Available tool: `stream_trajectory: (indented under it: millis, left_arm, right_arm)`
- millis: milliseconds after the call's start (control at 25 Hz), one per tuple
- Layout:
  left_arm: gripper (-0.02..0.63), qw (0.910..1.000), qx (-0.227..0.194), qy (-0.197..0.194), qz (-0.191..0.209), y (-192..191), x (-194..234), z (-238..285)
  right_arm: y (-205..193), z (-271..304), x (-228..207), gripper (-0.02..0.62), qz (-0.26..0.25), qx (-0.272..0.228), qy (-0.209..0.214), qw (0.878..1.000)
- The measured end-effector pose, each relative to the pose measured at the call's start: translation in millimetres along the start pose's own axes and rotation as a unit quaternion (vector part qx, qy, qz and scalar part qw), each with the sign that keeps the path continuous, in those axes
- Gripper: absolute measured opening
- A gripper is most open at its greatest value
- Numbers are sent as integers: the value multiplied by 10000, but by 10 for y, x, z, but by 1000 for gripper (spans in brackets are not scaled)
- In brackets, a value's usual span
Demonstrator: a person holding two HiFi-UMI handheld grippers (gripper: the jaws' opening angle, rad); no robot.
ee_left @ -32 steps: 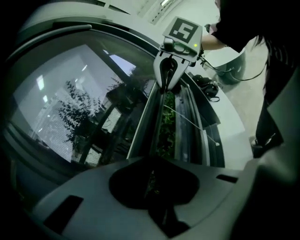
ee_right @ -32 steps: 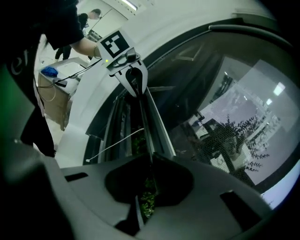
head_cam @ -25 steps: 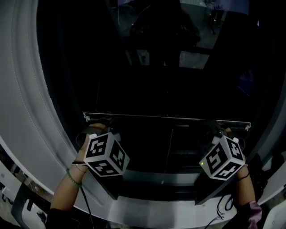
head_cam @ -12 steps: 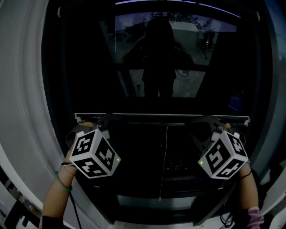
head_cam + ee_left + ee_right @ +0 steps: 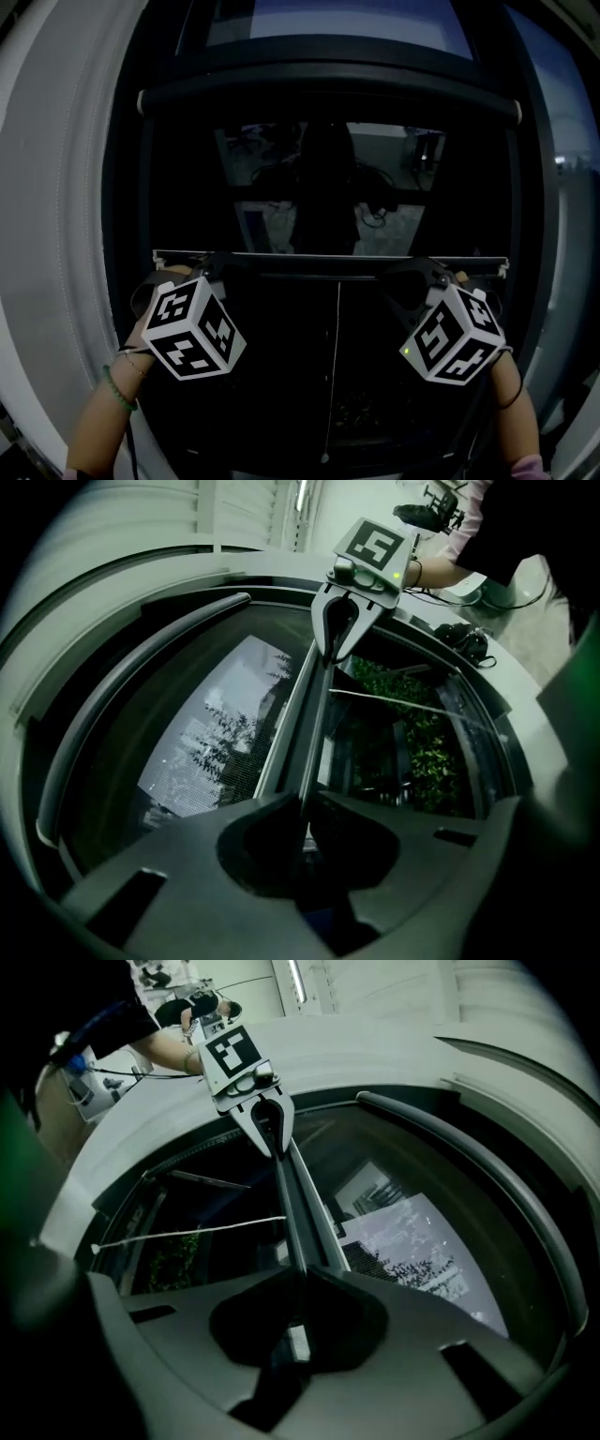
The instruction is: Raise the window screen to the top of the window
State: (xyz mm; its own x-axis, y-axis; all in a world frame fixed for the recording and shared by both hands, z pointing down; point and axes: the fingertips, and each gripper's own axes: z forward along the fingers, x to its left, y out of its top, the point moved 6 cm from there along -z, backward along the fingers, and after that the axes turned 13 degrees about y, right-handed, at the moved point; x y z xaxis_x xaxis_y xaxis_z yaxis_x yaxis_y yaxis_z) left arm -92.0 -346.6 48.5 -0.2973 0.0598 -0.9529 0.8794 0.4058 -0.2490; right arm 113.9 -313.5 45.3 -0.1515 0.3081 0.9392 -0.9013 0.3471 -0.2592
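The window screen's pale bottom bar (image 5: 328,254) runs level across the dark window, about halfway up the head view. My left gripper (image 5: 208,265) is shut on the bar near its left end. My right gripper (image 5: 412,274) is shut on it near its right end. In the left gripper view the bar (image 5: 314,714) runs from my left gripper (image 5: 302,810) up to the right gripper (image 5: 342,630). In the right gripper view the bar (image 5: 292,1204) leads from my right gripper (image 5: 298,1283) to the left gripper (image 5: 270,1124). Mesh (image 5: 422,1241) shows on one side of the bar.
A dark roller housing (image 5: 328,92) crosses the window's top. A thin white pull cord (image 5: 336,375) hangs from the bar's middle. The pale curved window surround (image 5: 66,234) stands at the left. Glass above the bar reflects a person's outline (image 5: 323,187).
Both grippers have gone up with the bar. The roller housing at the window's top has come into view, and the gap between it and the bar has shrunk.
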Motion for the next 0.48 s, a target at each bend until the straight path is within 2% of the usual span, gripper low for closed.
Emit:
stream_trajectory:
  millis: [120,480]
  left_arm:
    - [36,10000,12,96,-22,62,289,47]
    - [40,9995,3,311,-107,257,982,139]
  right_arm:
    - [90,-50,-250,28,-111,64,-207,9997]
    - [295,-222,-889,29,-246,96,-456,9986]
